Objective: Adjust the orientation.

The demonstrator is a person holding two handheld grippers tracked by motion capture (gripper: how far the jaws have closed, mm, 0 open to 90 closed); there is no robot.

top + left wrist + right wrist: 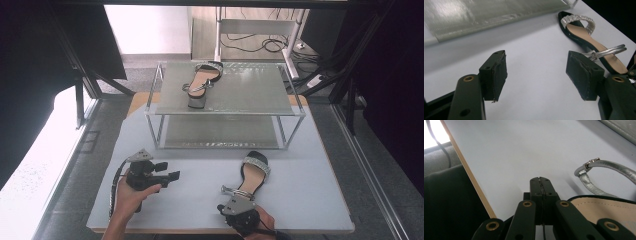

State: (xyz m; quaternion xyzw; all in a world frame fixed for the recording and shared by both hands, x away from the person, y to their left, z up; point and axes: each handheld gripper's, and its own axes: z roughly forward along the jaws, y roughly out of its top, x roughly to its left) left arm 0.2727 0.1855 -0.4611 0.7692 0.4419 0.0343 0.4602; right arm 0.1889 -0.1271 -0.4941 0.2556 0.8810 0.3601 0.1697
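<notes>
The right gripper (540, 181) has its jaws pressed together on nothing, just beside the heel of a sandal (252, 176) on the counter (200, 200). The left gripper (536, 72) has wide jaws. Past them, another sandal (202, 82) lies on a rack (250, 95)

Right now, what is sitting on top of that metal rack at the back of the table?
One sandal lies on the top shelf of the rack, towards its left side. The lower shelf looks bare where it shows, but the top shelf covers much of it.
</notes>
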